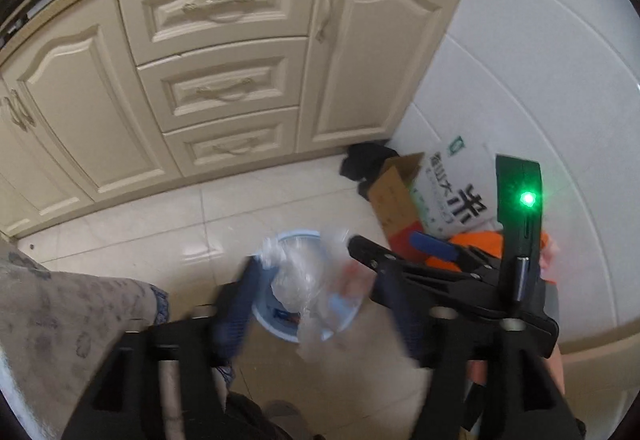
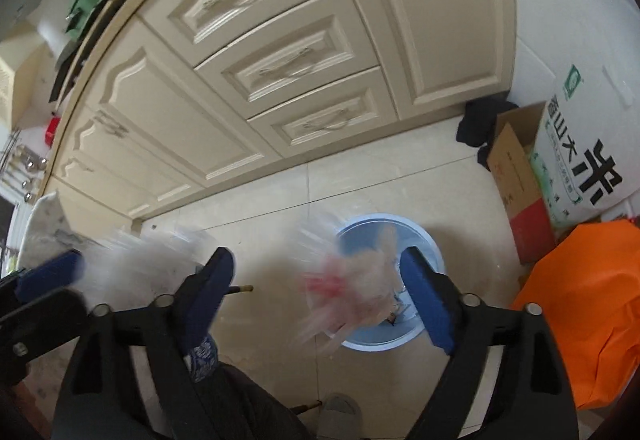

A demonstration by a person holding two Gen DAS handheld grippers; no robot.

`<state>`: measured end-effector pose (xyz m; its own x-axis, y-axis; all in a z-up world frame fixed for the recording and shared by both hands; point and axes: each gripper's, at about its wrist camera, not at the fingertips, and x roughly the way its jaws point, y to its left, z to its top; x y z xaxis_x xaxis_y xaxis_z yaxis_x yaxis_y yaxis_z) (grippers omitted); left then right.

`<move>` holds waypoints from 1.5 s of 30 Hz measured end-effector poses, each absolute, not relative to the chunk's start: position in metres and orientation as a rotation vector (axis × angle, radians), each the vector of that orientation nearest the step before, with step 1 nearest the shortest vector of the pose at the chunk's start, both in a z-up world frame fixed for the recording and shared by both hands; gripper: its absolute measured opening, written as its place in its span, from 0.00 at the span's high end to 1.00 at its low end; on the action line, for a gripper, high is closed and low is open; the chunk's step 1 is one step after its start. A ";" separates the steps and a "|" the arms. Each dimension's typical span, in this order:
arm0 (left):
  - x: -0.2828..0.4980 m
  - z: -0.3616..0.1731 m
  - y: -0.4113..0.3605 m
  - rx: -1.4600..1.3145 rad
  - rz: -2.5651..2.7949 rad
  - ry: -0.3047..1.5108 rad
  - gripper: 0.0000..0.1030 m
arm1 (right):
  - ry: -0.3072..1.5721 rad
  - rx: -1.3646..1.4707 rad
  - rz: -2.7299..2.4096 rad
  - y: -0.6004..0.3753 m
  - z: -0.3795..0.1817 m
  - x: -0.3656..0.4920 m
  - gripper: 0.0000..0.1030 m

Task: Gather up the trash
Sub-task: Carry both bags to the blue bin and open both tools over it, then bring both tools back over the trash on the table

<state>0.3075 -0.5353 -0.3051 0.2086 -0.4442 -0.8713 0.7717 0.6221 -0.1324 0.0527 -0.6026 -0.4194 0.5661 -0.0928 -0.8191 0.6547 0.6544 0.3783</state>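
Fingers point(image 2: 428, 300) of both grippers spread wide — blurred clear-and-pink plastic wrappers point(image 2: 352, 296) loose above blue bin point(image 2: 436, 252).

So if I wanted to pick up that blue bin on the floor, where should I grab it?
Probably by its thin rim, coming straight down from above, pinching with one side inside and one outside. The blue bin stands upright with its mouth open, and its round body looks too wide to squeeze. Pick the far edge, which is bare; plastic trash covers the near side.
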 end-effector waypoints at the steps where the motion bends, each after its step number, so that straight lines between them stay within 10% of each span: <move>1: 0.310 -0.305 -0.538 0.370 -0.857 1.053 0.20 | 0.867 0.742 -0.493 -0.604 -0.420 0.054 0.07; 16: 0.253 -0.251 -0.474 0.328 -0.773 0.927 0.06 | 0.810 0.683 -0.549 -0.579 -0.367 0.045 0.00; 45: 0.106 -0.116 -0.079 -0.008 -0.352 0.500 0.01 | 0.569 0.182 -0.166 -0.303 -0.167 0.131 0.00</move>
<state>0.1060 -0.0792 -0.1165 0.8186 -0.3329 -0.4680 0.3289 0.9398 -0.0933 0.1305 -0.3030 -0.1671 0.8299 -0.1053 -0.5479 0.2055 0.9707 0.1248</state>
